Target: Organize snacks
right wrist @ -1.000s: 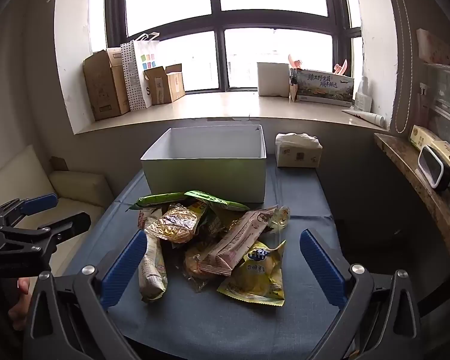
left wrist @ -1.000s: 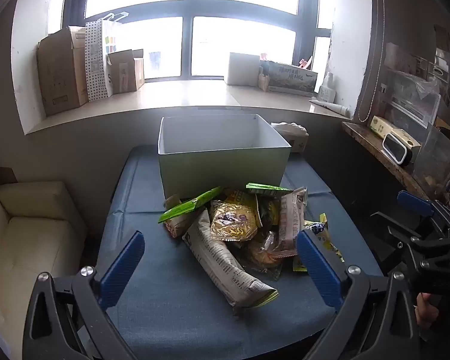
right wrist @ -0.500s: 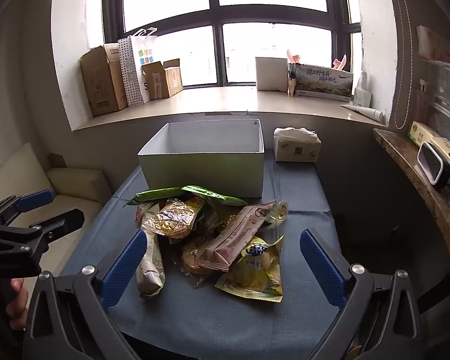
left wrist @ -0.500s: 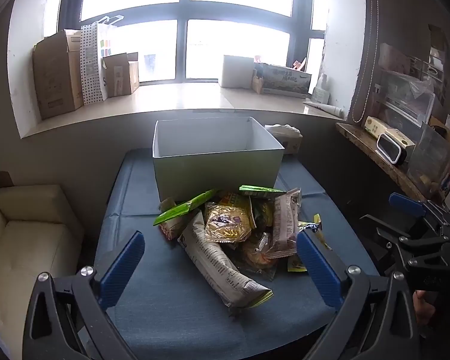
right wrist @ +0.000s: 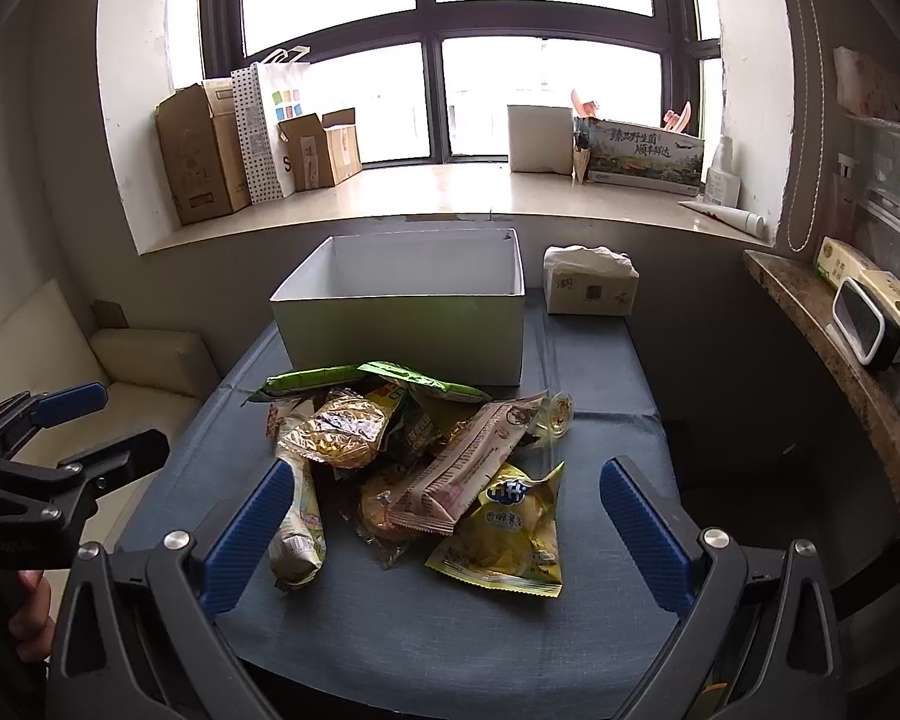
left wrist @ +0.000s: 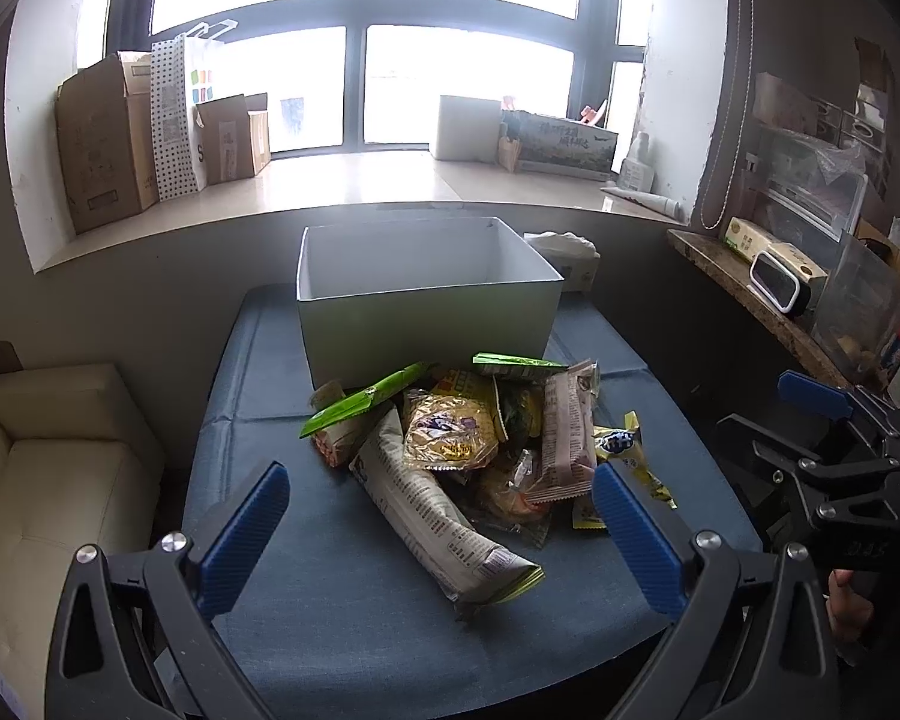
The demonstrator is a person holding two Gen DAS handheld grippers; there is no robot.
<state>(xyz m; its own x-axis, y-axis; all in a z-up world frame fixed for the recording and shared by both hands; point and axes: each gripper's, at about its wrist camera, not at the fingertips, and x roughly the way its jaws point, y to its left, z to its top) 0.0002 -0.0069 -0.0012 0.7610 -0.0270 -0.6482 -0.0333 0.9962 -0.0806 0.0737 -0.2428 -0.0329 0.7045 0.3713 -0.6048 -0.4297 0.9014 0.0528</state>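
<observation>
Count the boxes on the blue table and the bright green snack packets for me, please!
White open cardboard box: 1
Pale cardboard tissue box: 1
Bright green foil snack packets: 2
Total: 4

I see a white box (right wrist: 402, 330) on the blue table (right wrist: 600, 450), a yellow chip bag (right wrist: 504, 534), green wrappers (right wrist: 306, 379), and a polka-dot bag (right wrist: 264, 132).
</observation>
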